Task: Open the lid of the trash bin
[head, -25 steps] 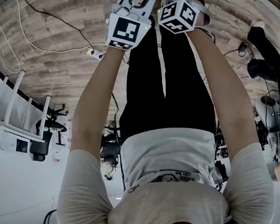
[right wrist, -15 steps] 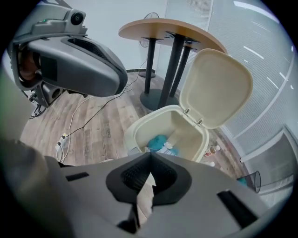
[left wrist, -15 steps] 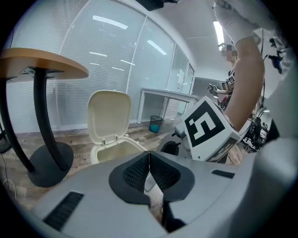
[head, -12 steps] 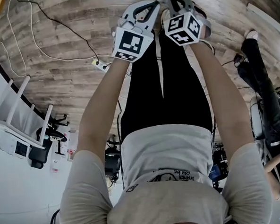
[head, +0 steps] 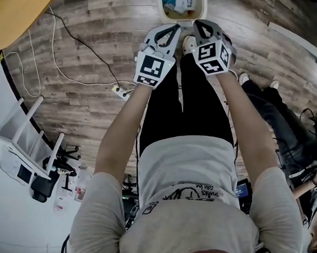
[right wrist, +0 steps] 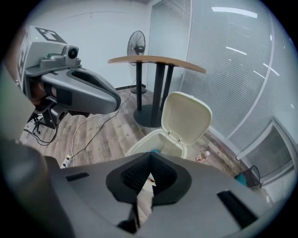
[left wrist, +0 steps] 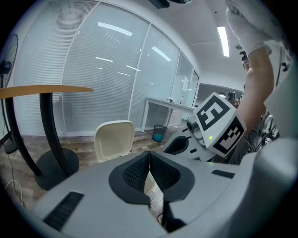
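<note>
Wood-plank floor [head: 78,48]: the trash bin [right wrist: 135,146] stands with its lid [right wrist: 186,118] up — left gripper [left wrist: 149,155] and right gripper [right wrist: 150,158] hover near the bin, jaws pressed together, empty.

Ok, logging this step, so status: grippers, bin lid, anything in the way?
Left gripper shut, empty; right gripper shut, empty. Trash bin lid up, bin open. Nothing seen between grippers and bin.

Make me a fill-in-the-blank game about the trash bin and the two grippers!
1. The lid of the trash bin is ____.
2. The left gripper and the right gripper both hold nothing, and their jaws are ____.
3. The trash bin stands on a ____ floor.
Missing words: open; shut; wooden.
</note>
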`<state>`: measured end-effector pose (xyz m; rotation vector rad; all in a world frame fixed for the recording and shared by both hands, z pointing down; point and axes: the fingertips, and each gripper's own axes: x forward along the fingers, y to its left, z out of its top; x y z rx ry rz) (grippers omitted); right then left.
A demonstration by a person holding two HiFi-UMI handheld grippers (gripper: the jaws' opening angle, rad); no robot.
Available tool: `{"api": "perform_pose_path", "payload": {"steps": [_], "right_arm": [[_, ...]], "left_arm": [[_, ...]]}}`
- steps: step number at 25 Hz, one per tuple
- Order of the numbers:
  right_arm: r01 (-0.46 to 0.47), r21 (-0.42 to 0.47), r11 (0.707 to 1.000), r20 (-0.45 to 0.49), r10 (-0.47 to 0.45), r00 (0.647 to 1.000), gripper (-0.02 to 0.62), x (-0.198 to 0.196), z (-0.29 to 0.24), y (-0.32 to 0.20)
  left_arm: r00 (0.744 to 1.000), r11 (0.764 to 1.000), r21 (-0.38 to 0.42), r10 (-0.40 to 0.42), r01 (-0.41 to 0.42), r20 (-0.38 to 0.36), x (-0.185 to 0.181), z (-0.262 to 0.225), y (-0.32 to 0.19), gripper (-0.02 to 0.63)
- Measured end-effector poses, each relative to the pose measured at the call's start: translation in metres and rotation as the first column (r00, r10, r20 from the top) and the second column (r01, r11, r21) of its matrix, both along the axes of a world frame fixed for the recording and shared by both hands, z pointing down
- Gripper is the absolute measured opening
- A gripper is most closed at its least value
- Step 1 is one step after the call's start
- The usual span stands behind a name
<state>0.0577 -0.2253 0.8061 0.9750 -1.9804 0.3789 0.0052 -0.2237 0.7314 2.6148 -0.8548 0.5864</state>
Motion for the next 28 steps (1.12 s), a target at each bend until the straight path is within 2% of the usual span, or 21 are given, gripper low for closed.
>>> {"api": "perform_pose_path", "payload": {"steps": [16,28], "right_arm": [[-0.079,0.095,0.992,0.153,0.064,0.986,0.008,-0.003,-0.167,-0.009],[-0.133,0.191,0.972,0.289,0.074,0.955,0.008,-0.001,-0.296,-0.013]], "left_arm": [[0.993,0.997,0.05,-0.056,0.062,-0.106,-0.011,-0.154,-0.007,0.02],[0.979,0.986,0.13,-0.077,0.103,-0.19,-0.02,-0.268,-0.007,0.02]]}}
